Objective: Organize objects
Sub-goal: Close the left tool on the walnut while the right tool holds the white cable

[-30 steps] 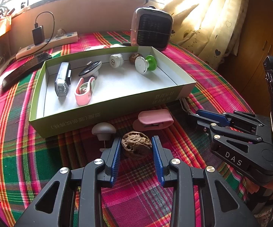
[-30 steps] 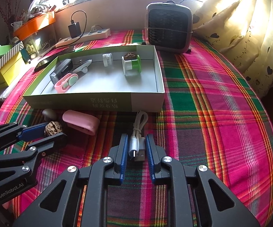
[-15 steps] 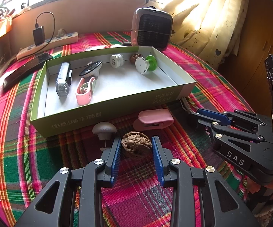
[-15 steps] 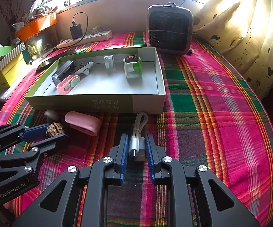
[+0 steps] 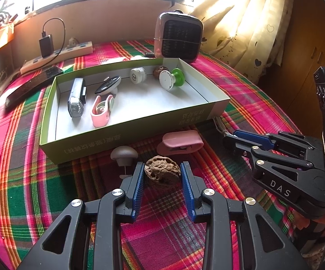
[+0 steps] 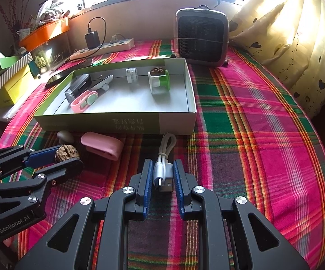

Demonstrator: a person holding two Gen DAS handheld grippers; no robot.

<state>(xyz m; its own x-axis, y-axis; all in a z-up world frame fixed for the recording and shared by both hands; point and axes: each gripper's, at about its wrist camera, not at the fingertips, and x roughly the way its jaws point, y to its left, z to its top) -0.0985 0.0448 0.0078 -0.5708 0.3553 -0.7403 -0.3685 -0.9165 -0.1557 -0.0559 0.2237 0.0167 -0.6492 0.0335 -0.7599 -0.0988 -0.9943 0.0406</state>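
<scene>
A green open box (image 5: 126, 132) (image 6: 117, 122) holds several small items. In front of it lie a walnut (image 5: 162, 171) (image 6: 67, 153), a grey mushroom-shaped knob (image 5: 124, 155), a pink clip (image 5: 181, 141) (image 6: 102, 145) and a bundled white USB cable (image 6: 163, 166). My left gripper (image 5: 162, 175) is shut on the walnut, its blue pads touching both sides; it also shows in the right wrist view (image 6: 56, 157). My right gripper (image 6: 162, 173) is shut on the cable; it also shows in the left wrist view (image 5: 234, 139).
A small heater (image 5: 178, 37) (image 6: 201, 42) stands behind the box. A power strip with a charger (image 5: 57, 52) and a dark remote (image 5: 31, 87) lie at the back left. Yellow and green boxes (image 6: 11, 81) sit far left. Curtains (image 6: 297, 33) hang on the right.
Both grippers and what they hold have risen slightly off the cloth; the box looks a bit farther below. The jaws keep their grip.
</scene>
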